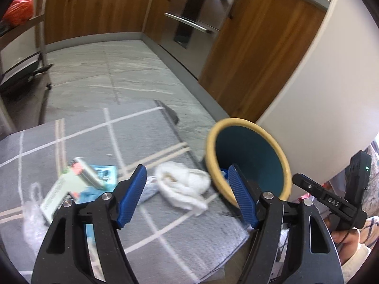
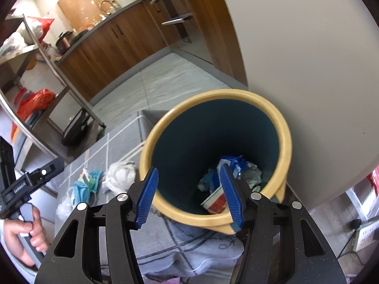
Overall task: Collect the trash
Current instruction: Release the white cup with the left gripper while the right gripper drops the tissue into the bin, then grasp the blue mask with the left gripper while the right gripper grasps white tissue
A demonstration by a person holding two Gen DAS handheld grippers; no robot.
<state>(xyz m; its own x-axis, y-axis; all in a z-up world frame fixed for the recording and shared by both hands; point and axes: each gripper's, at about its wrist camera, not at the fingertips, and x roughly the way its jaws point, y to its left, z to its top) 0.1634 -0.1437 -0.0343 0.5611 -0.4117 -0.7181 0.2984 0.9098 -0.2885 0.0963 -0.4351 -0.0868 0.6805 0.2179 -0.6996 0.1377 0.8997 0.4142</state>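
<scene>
Yellow-rimmed bin (image 2: 214, 156) stands on the grey mat (image 1: 146, 234) with wrappers inside; white tissue (image 1: 182, 184) and cartons (image 1: 71, 184) lie beside it. Both grippers, left (image 1: 187, 195) and right (image 2: 189, 195), have empty, parted jaws. Risk: soft tissue may slip from a shallow pinch.

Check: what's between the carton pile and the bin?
A crumpled white tissue wad lies on the mat, between the cartons and the bin; left wrist view.
</scene>
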